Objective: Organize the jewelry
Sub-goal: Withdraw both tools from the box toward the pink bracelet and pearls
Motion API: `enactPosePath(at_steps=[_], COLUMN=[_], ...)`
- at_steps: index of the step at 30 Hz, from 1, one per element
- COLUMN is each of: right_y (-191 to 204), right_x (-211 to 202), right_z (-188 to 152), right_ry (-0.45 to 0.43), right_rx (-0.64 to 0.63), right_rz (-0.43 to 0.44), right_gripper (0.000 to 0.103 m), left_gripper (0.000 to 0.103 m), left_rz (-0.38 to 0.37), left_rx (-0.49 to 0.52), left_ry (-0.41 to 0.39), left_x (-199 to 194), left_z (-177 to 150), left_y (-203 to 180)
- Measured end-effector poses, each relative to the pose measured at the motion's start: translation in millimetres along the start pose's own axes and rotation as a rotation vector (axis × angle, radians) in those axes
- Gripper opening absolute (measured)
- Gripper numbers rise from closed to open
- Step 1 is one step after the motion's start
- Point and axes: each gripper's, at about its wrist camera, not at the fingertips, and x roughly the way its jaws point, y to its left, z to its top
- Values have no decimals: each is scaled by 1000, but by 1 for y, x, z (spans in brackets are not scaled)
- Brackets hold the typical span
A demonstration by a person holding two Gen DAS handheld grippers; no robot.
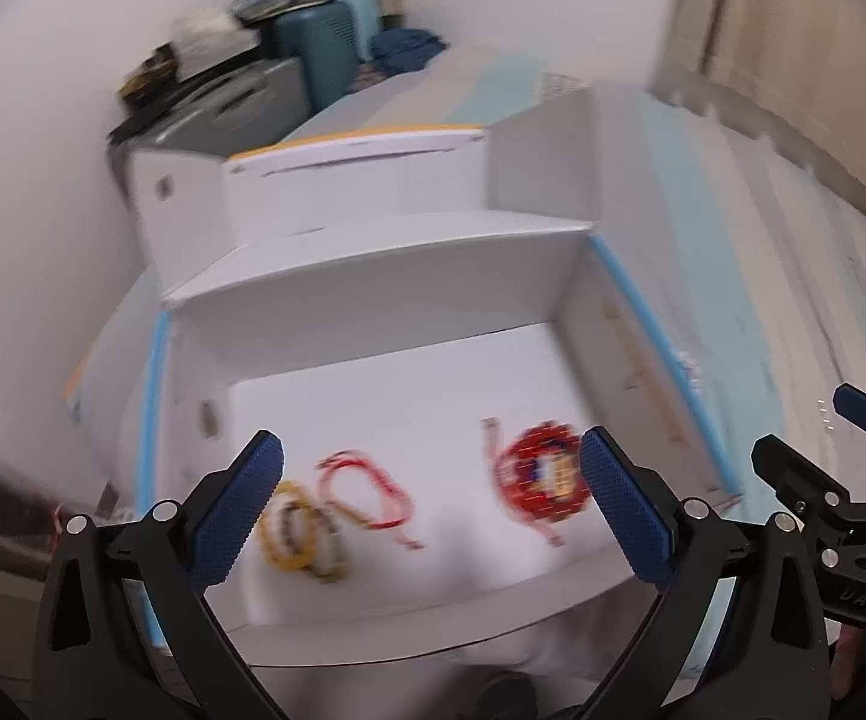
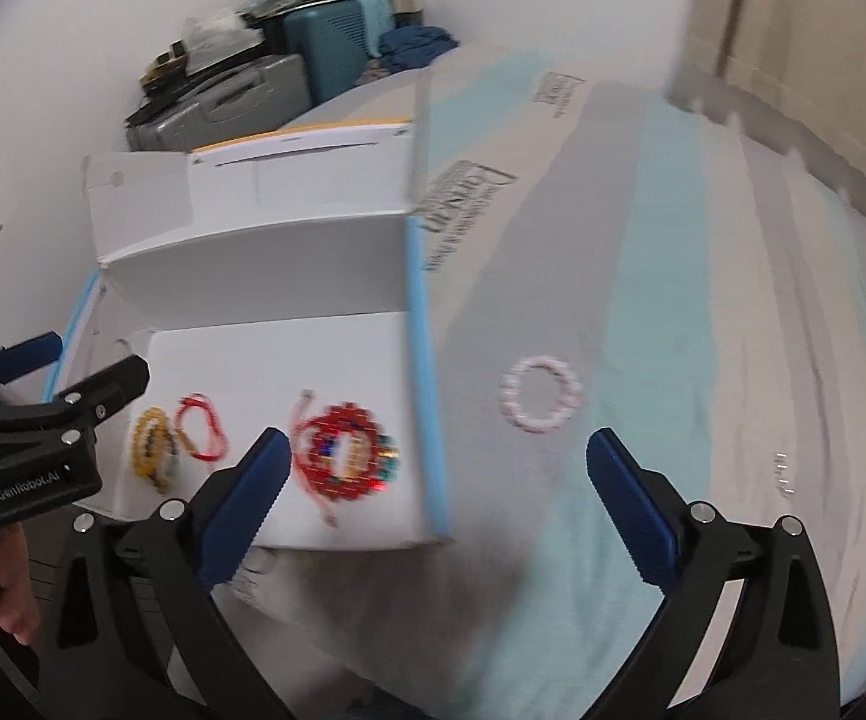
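An open white box (image 1: 372, 276) (image 2: 252, 252) holds a yellow bead bracelet (image 1: 294, 525) (image 2: 153, 441), a red cord bracelet (image 1: 366, 495) (image 2: 201, 426) and a red bead bracelet (image 1: 544, 483) (image 2: 345, 459). A pale pink bead bracelet (image 2: 539, 395) lies on the striped bed cover to the right of the box. My left gripper (image 1: 433, 504) is open and empty over the box. My right gripper (image 2: 433, 501) is open and empty, near the box's right wall, short of the pink bracelet. Each gripper shows in the other's view, the right (image 1: 853, 480) and the left (image 2: 42, 414).
The box's blue-edged right wall (image 2: 423, 360) stands between the box floor and the bed cover (image 2: 703, 360). Its raised lid (image 1: 360, 174) stands behind. Suitcases (image 2: 312, 48) and clutter are stacked against the far wall. A curtain (image 2: 793, 60) hangs at right.
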Motion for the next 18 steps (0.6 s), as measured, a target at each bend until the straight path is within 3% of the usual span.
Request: enactPosePath(at_steps=[8, 18], right_y=[-86, -192], right_x=[-13, 3], right_z=[-13, -30], right_ry=[-7, 24], right_rx=[83, 180], right_rz=[-81, -147], right_gripper=[96, 96], left_gripper=[97, 97], left_rz=[-99, -176], left_rx=[77, 171], left_ry=[-11, 0], left_x=[7, 34], left_z=[11, 21], left_y=[-89, -190])
